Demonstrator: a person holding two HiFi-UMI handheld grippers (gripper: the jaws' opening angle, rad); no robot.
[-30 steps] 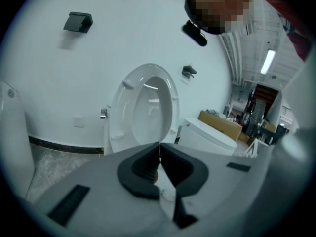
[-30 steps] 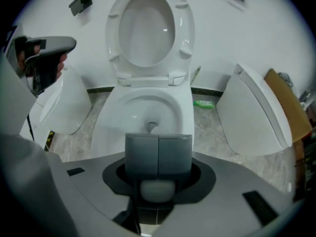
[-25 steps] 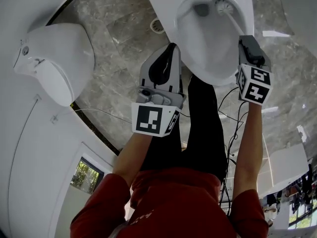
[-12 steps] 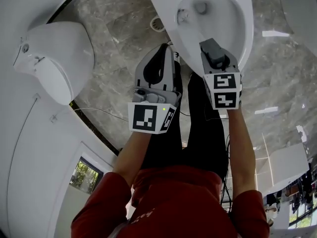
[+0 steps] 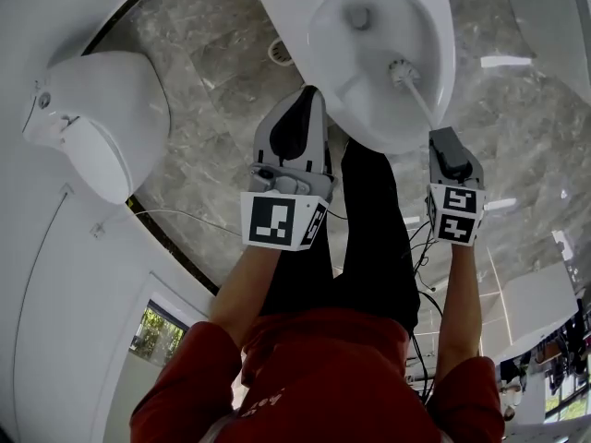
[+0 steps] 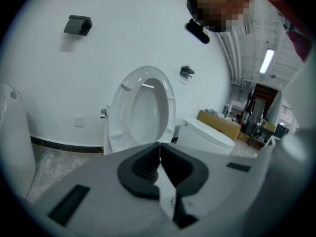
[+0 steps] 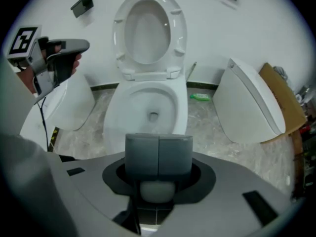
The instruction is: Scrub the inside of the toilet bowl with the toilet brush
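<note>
Two grippers at work: right gripper [image 5: 446, 142] clamped on the handle of the toilet brush [image 5: 404, 72], bristle head down inside the toilet bowl [image 5: 444, 35], at its right-hand inner wall; left gripper [image 5: 309, 97] pinched shut on nothing, poised just beside the bowl's near edge. Looks like mid-scrub. Next, probably: sweep bristles round the wall and down toward the drain hole [image 5: 358, 17], keeping the clamp firm. No brand, label or readable writing anywhere, only square markers [image 5: 277, 221] on the grippers.
</note>
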